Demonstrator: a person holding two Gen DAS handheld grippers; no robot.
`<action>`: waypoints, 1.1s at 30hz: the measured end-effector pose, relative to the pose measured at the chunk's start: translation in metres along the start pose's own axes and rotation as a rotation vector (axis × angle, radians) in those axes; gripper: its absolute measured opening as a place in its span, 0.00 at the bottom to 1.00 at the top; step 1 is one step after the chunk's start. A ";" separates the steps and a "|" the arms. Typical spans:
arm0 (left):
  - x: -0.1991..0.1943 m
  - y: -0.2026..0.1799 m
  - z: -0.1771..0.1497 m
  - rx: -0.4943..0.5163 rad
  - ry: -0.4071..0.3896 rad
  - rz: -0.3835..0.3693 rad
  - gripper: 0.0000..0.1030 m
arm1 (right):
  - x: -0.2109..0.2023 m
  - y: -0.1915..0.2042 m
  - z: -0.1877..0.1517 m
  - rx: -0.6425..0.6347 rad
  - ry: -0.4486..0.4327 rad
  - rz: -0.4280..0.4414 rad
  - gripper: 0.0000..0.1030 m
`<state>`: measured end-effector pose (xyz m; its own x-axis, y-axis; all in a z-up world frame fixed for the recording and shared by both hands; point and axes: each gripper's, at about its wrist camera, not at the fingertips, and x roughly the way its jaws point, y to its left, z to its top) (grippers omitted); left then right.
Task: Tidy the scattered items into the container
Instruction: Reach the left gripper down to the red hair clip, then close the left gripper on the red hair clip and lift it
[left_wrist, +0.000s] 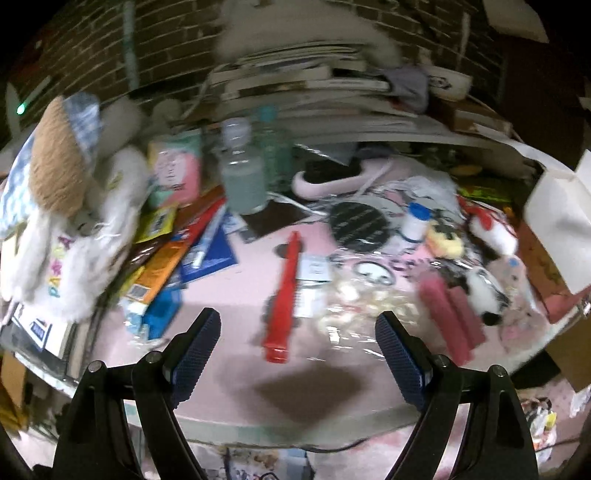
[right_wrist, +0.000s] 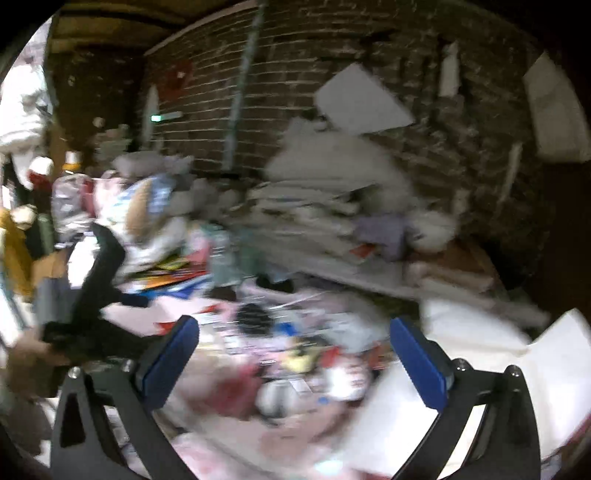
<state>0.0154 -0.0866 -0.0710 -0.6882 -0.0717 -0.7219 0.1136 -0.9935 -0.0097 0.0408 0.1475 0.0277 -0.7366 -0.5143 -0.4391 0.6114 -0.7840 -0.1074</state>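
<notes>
A red pen (left_wrist: 286, 295) lies on the pink tabletop (left_wrist: 229, 302), pointing away from me. My left gripper (left_wrist: 298, 319) hangs open just above the pen's near end, one pad on each side and neither touching it. To the right lie a black round disc (left_wrist: 358, 227), a white bottle with a blue cap (left_wrist: 415, 221), a yellow toy (left_wrist: 445, 242), two dark pink bars (left_wrist: 450, 314) and a panda toy (left_wrist: 484, 295). A white open box (left_wrist: 557, 218) stands at the far right. My right gripper (right_wrist: 294, 325) is open and empty over the blurred clutter, with the white box (right_wrist: 491, 369) at its lower right.
A white plush toy (left_wrist: 74, 206) and snack packets (left_wrist: 159, 266) crowd the left side. Two clear bottles (left_wrist: 243, 177) and a stack of books (left_wrist: 303, 85) stand at the back against a brick wall (left_wrist: 92, 55). The table's front edge (left_wrist: 295, 424) is near me.
</notes>
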 end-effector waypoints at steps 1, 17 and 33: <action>0.002 0.004 0.000 -0.003 -0.005 0.008 0.81 | 0.004 0.005 -0.003 0.015 0.008 0.035 1.00; 0.031 0.020 -0.017 0.040 -0.004 -0.053 0.24 | 0.064 0.045 -0.074 0.080 0.242 0.214 1.00; 0.028 0.005 -0.014 0.086 -0.007 -0.052 0.14 | 0.071 0.035 -0.079 0.139 0.263 0.204 1.00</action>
<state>0.0065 -0.0927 -0.1007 -0.6963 -0.0203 -0.7175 0.0163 -0.9998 0.0124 0.0329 0.1114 -0.0777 -0.4931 -0.5721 -0.6554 0.6797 -0.7236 0.1203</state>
